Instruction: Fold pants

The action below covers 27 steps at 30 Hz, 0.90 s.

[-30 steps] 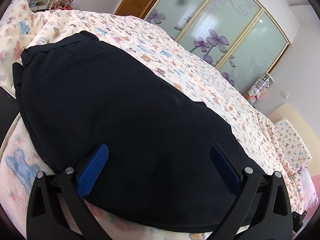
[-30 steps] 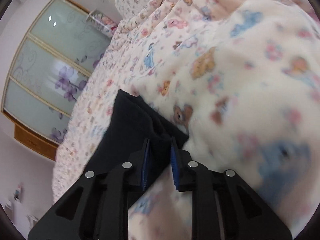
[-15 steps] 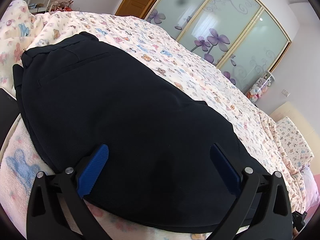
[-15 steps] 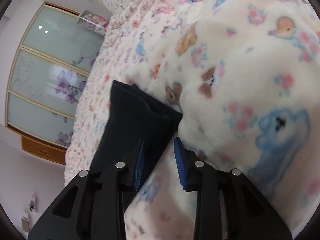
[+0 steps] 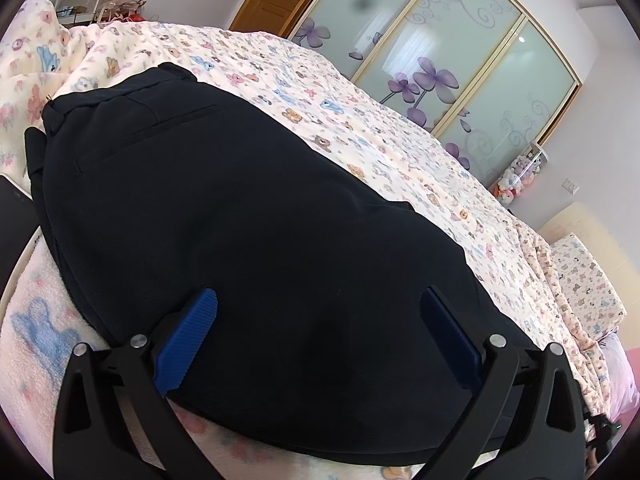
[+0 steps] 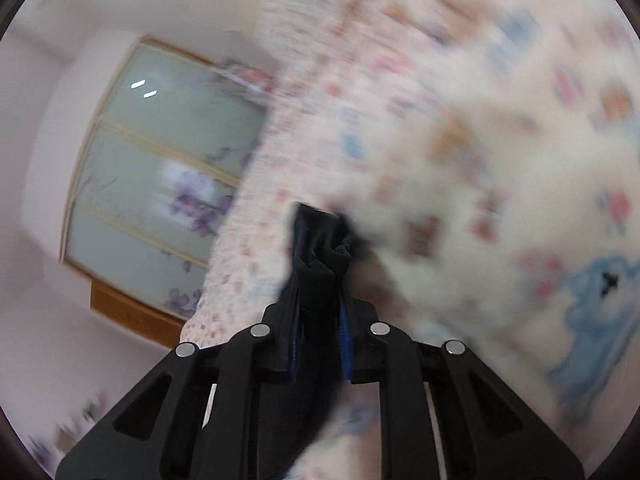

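Since the earlier frames, the right hand-held gripper point(image 6: 318, 336) had closed its jaws further, and a bunched fold of the dark pants point(image 6: 320, 248) was clamped between its blue pads point(image 6: 345, 338); half a second before, the pads stood apart on either side of the fabric. Its view had also swung and was heavily blurred. Cloth rose in a gathered ridge just ahead of the pads, with the rest of the garment trailing down beneath the gripper.

On the other side, the left hand-held gripper point(image 5: 318, 340) was unchanged in position. Its jaws stood wide apart, released, with the pants point(image 5: 240, 220) lying flat between and beyond the blue pads point(image 5: 186, 342); whether the pads touched the fabric could not be told. The pants lay spread on the bed point(image 5: 400, 140), near its front edge, covering much of the near bedding, the waistband and a slit pocket point(image 5: 148, 132) at the far left end.

Beyond the garment ran a cream blanket point(image 5: 280, 68) printed with small bears and animals. Further off stood a sliding wardrobe point(image 5: 460, 60) with frosted panels bearing purple flowers, a container of plush toys point(image 5: 520, 176) beside it.
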Available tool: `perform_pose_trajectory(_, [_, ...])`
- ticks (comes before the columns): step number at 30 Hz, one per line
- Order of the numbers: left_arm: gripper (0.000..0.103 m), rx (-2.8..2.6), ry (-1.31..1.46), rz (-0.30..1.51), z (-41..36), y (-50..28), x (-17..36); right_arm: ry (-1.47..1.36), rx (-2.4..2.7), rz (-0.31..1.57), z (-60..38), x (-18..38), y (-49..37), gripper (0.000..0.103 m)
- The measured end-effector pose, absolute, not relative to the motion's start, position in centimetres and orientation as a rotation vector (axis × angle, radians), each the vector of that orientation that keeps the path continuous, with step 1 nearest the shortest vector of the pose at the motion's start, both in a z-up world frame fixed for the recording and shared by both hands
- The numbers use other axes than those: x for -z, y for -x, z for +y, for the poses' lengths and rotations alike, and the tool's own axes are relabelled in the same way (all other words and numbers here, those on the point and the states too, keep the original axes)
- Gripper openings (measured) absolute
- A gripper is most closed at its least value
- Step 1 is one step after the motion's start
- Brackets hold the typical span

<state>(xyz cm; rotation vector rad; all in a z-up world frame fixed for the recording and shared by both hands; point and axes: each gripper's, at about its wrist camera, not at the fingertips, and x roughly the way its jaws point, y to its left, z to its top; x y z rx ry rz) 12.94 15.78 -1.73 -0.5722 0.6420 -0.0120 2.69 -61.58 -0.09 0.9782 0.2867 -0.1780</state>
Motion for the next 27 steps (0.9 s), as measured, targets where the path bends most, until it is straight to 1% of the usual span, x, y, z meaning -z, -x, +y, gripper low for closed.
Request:
perform_pose_trajectory(3, [0.101,0.008,0.565,0.643,15.7,-13.0,1.7,-0.821,0.086,0.255,-57.6,-3.7,-3.5,0.016])
perform_pose_trajectory(7, [0.101,0.006,0.559,0.644,15.7,-13.0,1.8,-0.651,-0.092,0.267,-50.1,-7.8,-5.5,0.016])
perform_pose_trajectory(11, [0.101,0.009,0.565,0.643,15.7,-13.0,1.8,-0.613,-0.298,0.315,-42.8,-9.2,-8.0,0.016])
perform_pose_trajectory(13, [0.101,0.009,0.565,0.644,15.8,-13.0,1.8,-0.615,-0.409,0.380,-38.5,-8.4,-9.7,0.016])
perform_pose_trajectory(15, [0.101,0.008,0.564,0.645,15.8,-13.1,1.8,-0.606,-0.475,0.477,-34.4,-6.5,-11.6,0.016])
perform_pose_trajectory(17, [0.101,0.007,0.563,0.646,15.8,-13.1,1.8,-0.584,-0.474,0.665,-30.6,-2.6,-14.1,0.016])
perform_pose_trajectory(19, [0.101,0.008,0.564,0.646,15.8,-13.1,1.8,-0.607,-0.432,0.817,-29.2,1.1,-15.7,0.016])
perform_pose_trajectory(20, [0.101,0.010,0.566,0.645,15.8,-13.1,1.8,-0.641,-0.412,0.863,-29.0,2.7,-16.0,0.016])
perform_pose_trajectory(22, [0.101,0.016,0.571,0.645,15.9,-13.0,1.8,-0.682,-0.405,0.849,-29.2,3.4,-15.8,0.016])
perform_pose_trajectory(27, [0.101,0.014,0.579,0.650,16.0,-13.1,1.8,-0.609,-0.483,0.719,-28.2,-0.8,-15.1,0.016])
